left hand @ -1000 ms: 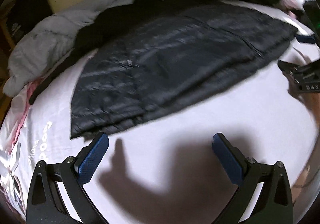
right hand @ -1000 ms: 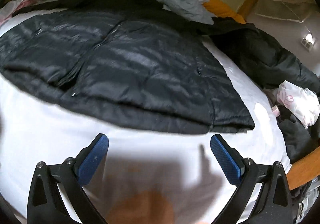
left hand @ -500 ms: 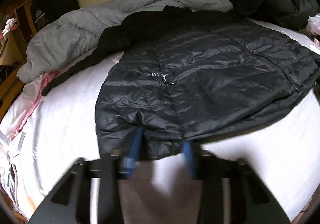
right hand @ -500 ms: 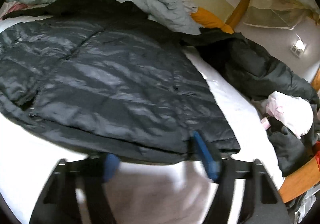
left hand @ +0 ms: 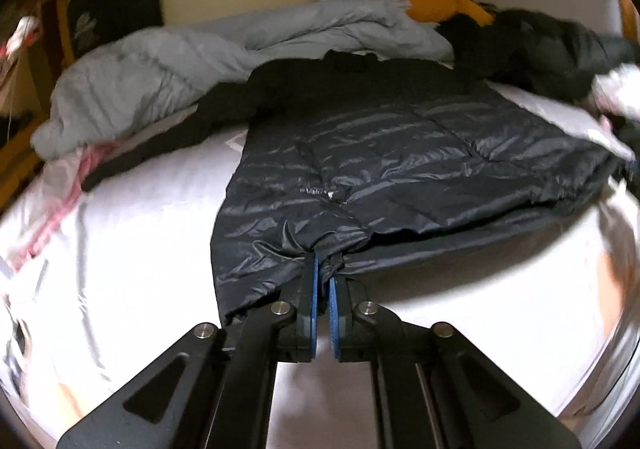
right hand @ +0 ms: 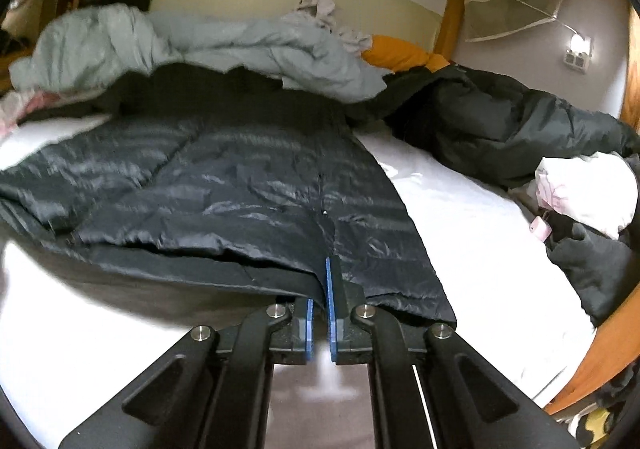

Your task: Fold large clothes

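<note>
A large black quilted puffer jacket (left hand: pixel 400 153) lies spread flat on the white bed sheet (left hand: pixel 140 249), collar towards the headboard. It also shows in the right wrist view (right hand: pixel 240 193). My left gripper (left hand: pixel 322 269) is shut on the jacket's near hem, close to its left corner. My right gripper (right hand: pixel 322 281) is shut on the same hem near the right corner; the fabric drapes over its blue pads. The hem between the two grippers is slightly raised off the sheet.
A grey duvet (left hand: pixel 180 69) is bunched at the head of the bed. A second dark coat (right hand: pixel 500 121) and a white-pink bundle (right hand: pixel 588 193) lie at the right. An orange pillow (right hand: pixel 400 53) sits by the wooden bed frame (right hand: pixel 612 333). Pink cloth (left hand: pixel 60 201) lies at the left.
Both grippers went from open above the sheet to the jacket's near hem and closed on it. The hem is now gathered and lifted a little.
</note>
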Demonstrator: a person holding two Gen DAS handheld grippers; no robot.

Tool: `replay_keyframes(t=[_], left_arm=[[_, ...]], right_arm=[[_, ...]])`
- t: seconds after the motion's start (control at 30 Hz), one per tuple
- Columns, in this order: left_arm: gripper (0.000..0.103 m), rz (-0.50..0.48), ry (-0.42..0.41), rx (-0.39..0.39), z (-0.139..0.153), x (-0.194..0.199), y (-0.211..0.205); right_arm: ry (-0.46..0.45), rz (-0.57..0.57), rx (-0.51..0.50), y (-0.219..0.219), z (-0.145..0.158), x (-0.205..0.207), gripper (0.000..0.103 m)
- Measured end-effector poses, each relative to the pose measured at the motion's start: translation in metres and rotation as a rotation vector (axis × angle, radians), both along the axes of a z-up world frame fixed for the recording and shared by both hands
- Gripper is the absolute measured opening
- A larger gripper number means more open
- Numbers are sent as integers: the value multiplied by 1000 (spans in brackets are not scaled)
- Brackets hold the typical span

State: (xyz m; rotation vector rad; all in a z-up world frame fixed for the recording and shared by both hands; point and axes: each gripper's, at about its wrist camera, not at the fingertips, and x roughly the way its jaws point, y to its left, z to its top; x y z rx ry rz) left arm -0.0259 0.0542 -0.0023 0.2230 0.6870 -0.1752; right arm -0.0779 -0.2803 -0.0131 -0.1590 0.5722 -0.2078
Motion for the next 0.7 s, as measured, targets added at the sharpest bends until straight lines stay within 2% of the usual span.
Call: replay_keyframes(t=[0.07,0.17,0.27,0.37,0.47,0.53,0.7], left_arm=[[4,2,19,-9,1,-5,1],[4,9,61,-81,1,-3,9],[4,24,53,-57,9,6,6],[4,34,21,-35,29,22,1],[4,59,8,26,43,58,-5],[4,76,13,40,45,86,-11],[4,117,61,70,30,162,-21]], right_arm=[[-11,18,17,-5,6,-9,6],[-9,45,15,-8,10,-13,6],[-23,72,-2,-7,16,-5,6],[-53,94,-2,-4,34,13,6],[-70,106,-1,-7,52,47,6],[-64,113,9,-10,58,79,6],[-6,121,-9,-16,48,157,6]])
